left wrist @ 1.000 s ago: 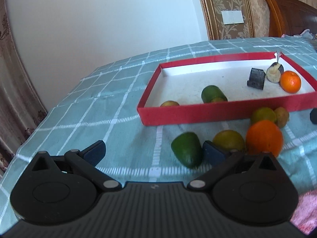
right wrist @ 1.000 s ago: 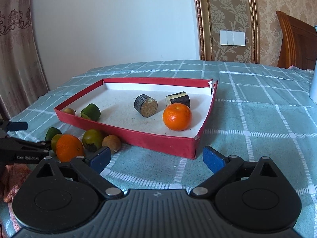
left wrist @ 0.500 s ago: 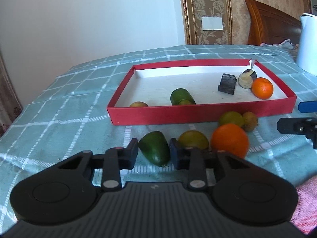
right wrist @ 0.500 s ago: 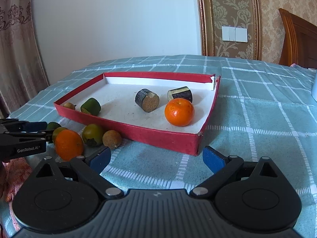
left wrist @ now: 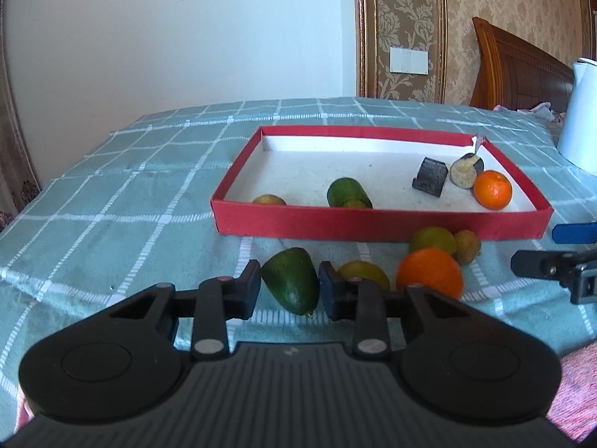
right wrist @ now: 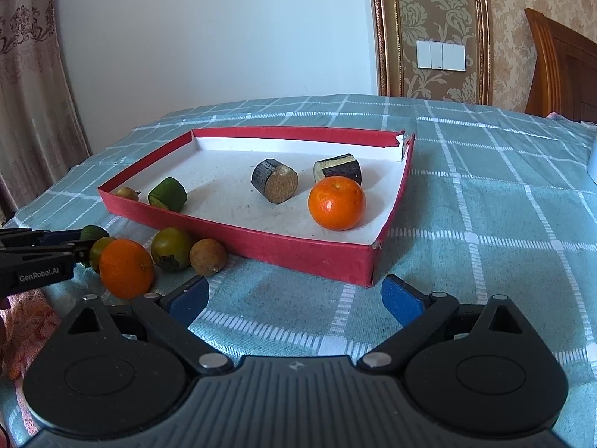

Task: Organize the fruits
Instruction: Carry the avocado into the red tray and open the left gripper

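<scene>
My left gripper (left wrist: pixel 289 289) is shut on a dark green avocado-shaped fruit (left wrist: pixel 293 283) in front of the red tray (left wrist: pixel 373 222). Beside it lie a yellow-green fruit (left wrist: pixel 363 272), a large orange (left wrist: pixel 429 276), a green fruit (left wrist: pixel 433 239) and a small brown fruit (left wrist: pixel 466 246). The tray holds a small orange (right wrist: pixel 336 203), two dark cut pieces (right wrist: pixel 275 181) (right wrist: pixel 337 168), a green piece (right wrist: pixel 168 194) and a small yellowish fruit (right wrist: pixel 127 193). My right gripper (right wrist: pixel 294 298) is open and empty, near the tray's front right corner.
The table has a teal checked cloth (right wrist: pixel 485 194). A white kettle (left wrist: pixel 580 115) stands at the right. A pink cloth (right wrist: pixel 26 321) lies at the near left edge. A wooden headboard (left wrist: pixel 518 67) stands behind the table.
My left gripper has closed from wide open onto the green avocado-shaped fruit. My right gripper has edged closer to the tray, still open.
</scene>
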### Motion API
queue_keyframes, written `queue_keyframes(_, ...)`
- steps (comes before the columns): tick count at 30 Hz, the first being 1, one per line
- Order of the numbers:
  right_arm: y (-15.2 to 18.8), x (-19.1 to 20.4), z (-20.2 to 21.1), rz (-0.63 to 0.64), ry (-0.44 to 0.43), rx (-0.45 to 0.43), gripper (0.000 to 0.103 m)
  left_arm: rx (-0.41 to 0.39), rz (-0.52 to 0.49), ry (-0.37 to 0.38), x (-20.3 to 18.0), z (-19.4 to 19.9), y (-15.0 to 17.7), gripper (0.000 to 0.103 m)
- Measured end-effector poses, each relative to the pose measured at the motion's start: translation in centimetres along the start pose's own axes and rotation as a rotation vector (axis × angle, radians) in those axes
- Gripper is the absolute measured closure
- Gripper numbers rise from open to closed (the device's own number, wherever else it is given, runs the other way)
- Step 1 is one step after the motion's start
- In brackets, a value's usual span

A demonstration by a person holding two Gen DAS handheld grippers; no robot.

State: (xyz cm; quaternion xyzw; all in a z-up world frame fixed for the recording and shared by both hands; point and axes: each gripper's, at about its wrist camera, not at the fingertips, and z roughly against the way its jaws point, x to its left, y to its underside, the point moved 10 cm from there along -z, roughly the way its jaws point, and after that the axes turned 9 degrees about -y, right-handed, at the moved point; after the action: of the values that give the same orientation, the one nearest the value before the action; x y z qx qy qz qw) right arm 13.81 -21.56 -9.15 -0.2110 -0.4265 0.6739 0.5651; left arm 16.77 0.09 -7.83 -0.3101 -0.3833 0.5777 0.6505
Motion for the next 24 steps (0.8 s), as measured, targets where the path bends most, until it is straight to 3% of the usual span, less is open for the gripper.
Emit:
queue_keyframes(12,0.1,0.1,-0.2,0.0,0.001,0.009,0.003,-0.053,-0.008,0.012,-0.2,-0.4,-4.2,0.073)
queue_keyframes(19,0.2,0.0,-0.2,-0.006,0.0,0.014,0.003,-0.06,0.015,0.029,-1.0,-3.3,-7.2,0.073)
queue_keyframes(24,0.2,0.0,-0.3,-0.006,-0.001,0.018,0.003,-0.022,0.028,0.018,-1.2,-6.6,-8.3,0.073)
